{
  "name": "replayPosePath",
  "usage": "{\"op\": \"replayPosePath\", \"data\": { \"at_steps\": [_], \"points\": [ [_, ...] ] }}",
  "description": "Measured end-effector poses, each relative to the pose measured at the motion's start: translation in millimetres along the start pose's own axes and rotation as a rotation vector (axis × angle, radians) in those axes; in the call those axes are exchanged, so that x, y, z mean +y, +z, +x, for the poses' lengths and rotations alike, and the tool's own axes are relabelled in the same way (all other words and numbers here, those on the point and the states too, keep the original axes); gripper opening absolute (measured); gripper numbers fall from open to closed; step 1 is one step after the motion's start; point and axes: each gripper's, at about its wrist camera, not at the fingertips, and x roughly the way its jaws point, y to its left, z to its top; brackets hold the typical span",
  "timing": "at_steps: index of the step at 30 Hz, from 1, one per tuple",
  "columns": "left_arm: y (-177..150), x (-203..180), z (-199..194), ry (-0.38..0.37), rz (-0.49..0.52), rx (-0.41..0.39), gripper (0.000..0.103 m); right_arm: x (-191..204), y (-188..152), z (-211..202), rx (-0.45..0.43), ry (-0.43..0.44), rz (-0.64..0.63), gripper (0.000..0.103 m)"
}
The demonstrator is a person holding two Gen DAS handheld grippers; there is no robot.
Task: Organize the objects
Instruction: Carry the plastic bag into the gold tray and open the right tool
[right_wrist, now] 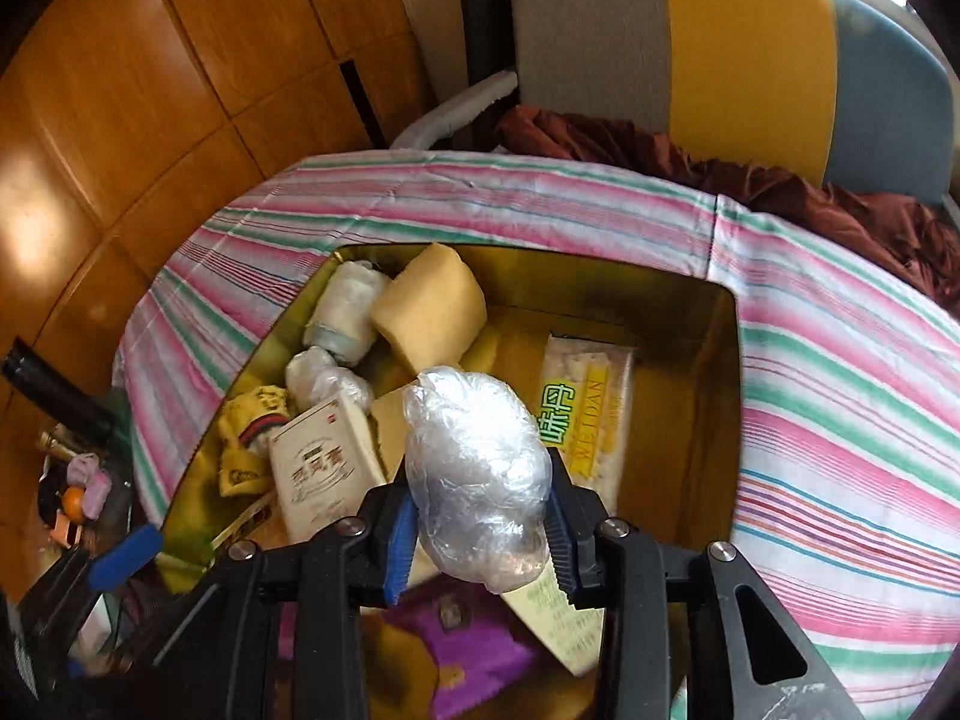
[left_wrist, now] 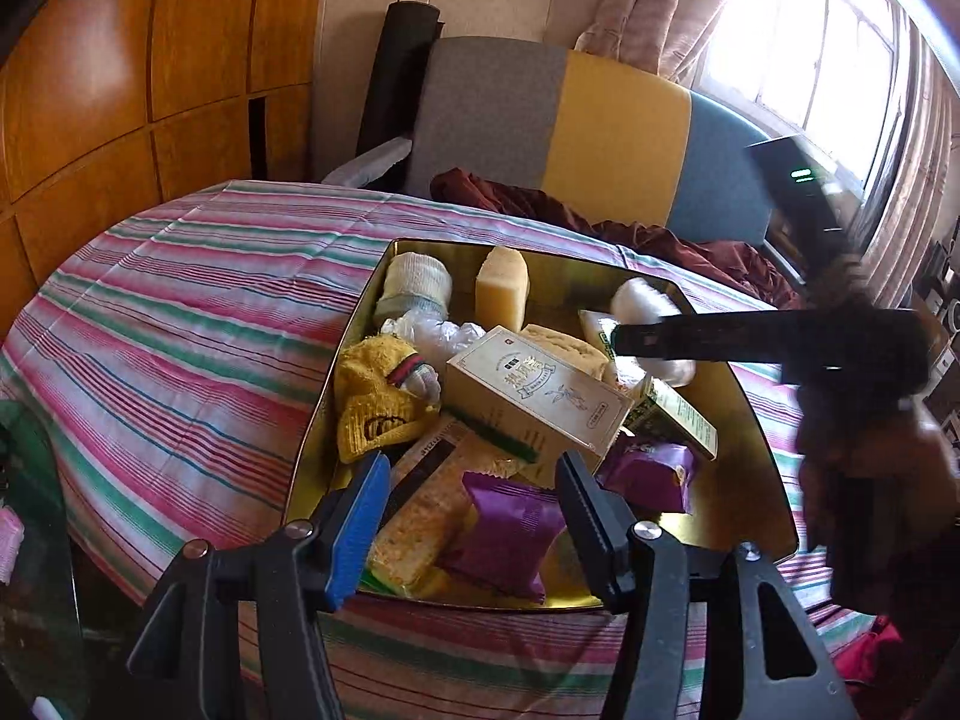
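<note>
A gold tray (left_wrist: 750,420) (right_wrist: 714,372) lies on the striped cloth and holds several items: a beige box (left_wrist: 534,402) (right_wrist: 321,468), purple snack packets (left_wrist: 510,534), a yellow sponge block (left_wrist: 503,288) (right_wrist: 429,306), a yellow sock (left_wrist: 372,402) and a white roll (left_wrist: 417,285). My left gripper (left_wrist: 471,516) is open over the tray's near edge, above a purple packet. My right gripper (right_wrist: 480,531) is shut on a clear plastic-wrapped ball (right_wrist: 474,468) and holds it above the tray; it also shows in the left wrist view (left_wrist: 645,306).
A striped pink, green and white cloth (left_wrist: 180,330) (right_wrist: 840,390) covers the table. A grey, yellow and blue chair (left_wrist: 600,126) with maroon fabric (right_wrist: 780,180) stands behind. Wooden panels (left_wrist: 120,60) are at left. Clutter (right_wrist: 78,498) sits at far left.
</note>
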Motion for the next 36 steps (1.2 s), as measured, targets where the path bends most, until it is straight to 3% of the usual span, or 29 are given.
{"op": "replayPosePath", "data": {
  "at_steps": [3,8,16,25,36],
  "points": [
    [0.7,0.0,0.0,0.025,0.004,-0.002,0.066,0.3,-3.4,11.0,0.033,0.015,0.010,0.042],
    [4.5,2.0,-2.5,0.076,-0.003,-0.017,0.070,-4.0,-8.0,10.5,0.008,0.064,0.032,0.060],
    [15.8,-10.1,-17.2,0.120,0.013,-0.089,0.072,-6.6,-29.2,-38.0,-0.091,0.055,0.039,0.072],
    [18.7,-32.1,-40.9,0.206,0.055,-0.178,0.072,-14.7,-68.6,-77.6,-0.176,-0.033,0.099,0.076],
    [10.6,-40.7,-46.1,0.157,0.062,-0.133,0.072,-10.4,-103.2,-91.7,-0.220,-0.070,0.096,0.076]
  ]
}}
